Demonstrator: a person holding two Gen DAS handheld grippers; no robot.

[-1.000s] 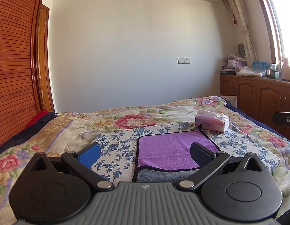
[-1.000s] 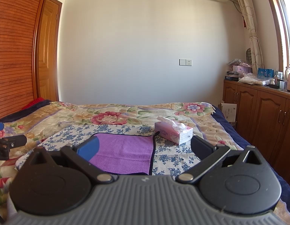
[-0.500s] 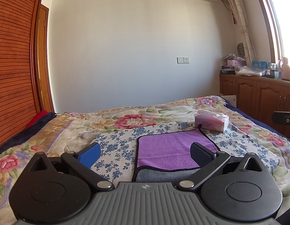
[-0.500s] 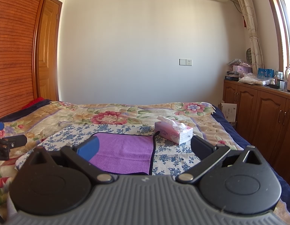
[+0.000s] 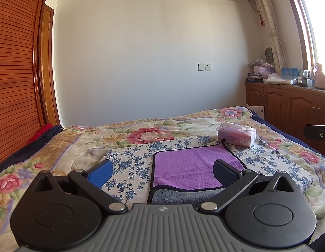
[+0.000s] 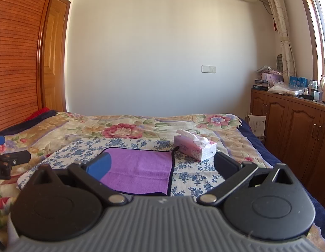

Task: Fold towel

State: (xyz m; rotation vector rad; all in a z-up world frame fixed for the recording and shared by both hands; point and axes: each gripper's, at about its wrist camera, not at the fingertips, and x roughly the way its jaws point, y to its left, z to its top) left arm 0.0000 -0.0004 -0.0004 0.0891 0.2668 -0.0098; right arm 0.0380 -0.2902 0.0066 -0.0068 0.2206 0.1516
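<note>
The bed (image 5: 57,153) in front of me wears a floral quilt, with a blue-flowered cloth (image 5: 131,163) spread flat across its middle. On that cloth lies the towel (image 5: 191,168), purple side up and dark-edged, with a grey layer showing at its near edge (image 5: 183,196). Its long axis runs away from me toward the far wall. A pink tissue box (image 6: 195,148) stands just beside the towel's far right corner. My left gripper (image 5: 162,171) is spread wide, holding nothing, hovering over the towel's near left edge. My right gripper (image 6: 162,166) is equally wide and empty, over the near right edge.
</note>
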